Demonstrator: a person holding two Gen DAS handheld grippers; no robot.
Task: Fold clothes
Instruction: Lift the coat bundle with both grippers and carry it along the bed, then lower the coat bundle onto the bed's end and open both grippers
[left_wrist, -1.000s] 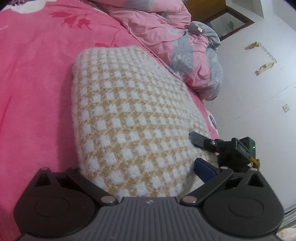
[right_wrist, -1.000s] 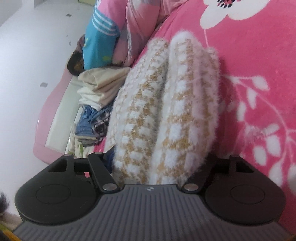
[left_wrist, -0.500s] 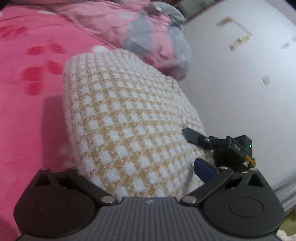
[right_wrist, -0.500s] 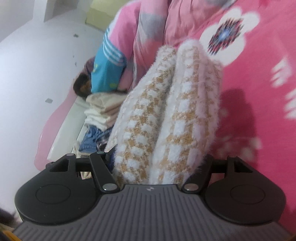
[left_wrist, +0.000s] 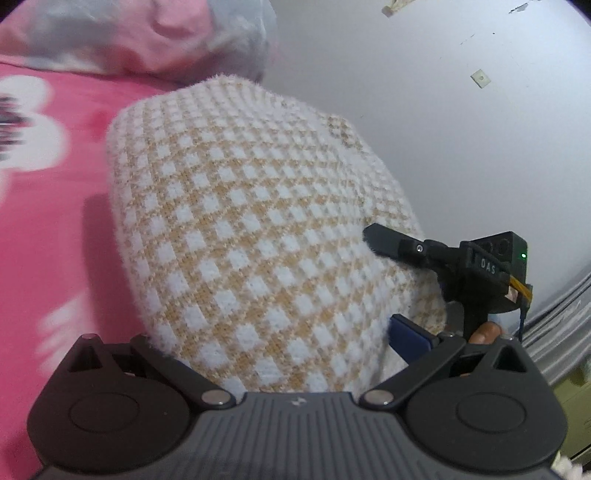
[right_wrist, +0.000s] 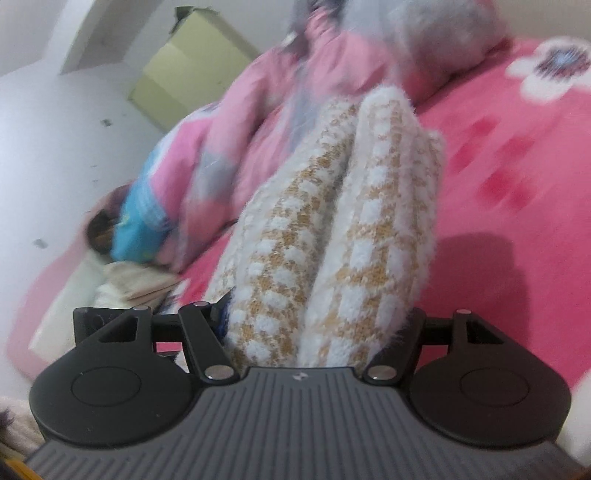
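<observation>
Folded checked sweater held off the pink floral bedspread — left gripper clamped on its near edge, right gripper pinching the doubled layers. Risk: fuzzy knit slides from either grip — the fold sags open.

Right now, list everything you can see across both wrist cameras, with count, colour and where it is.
Folded sweater: one, white and tan check, held up between both grippers above the bed.
Bedsheet: one, hot pink with white flowers, below.
Quilt: one, pale pink and grey, bunched at the far side of the bed.
Clothes pile: several, blue and cream, at the bed edge.
Left gripper: clamped on the sweater.
Right gripper: clamped on the sweater.
</observation>
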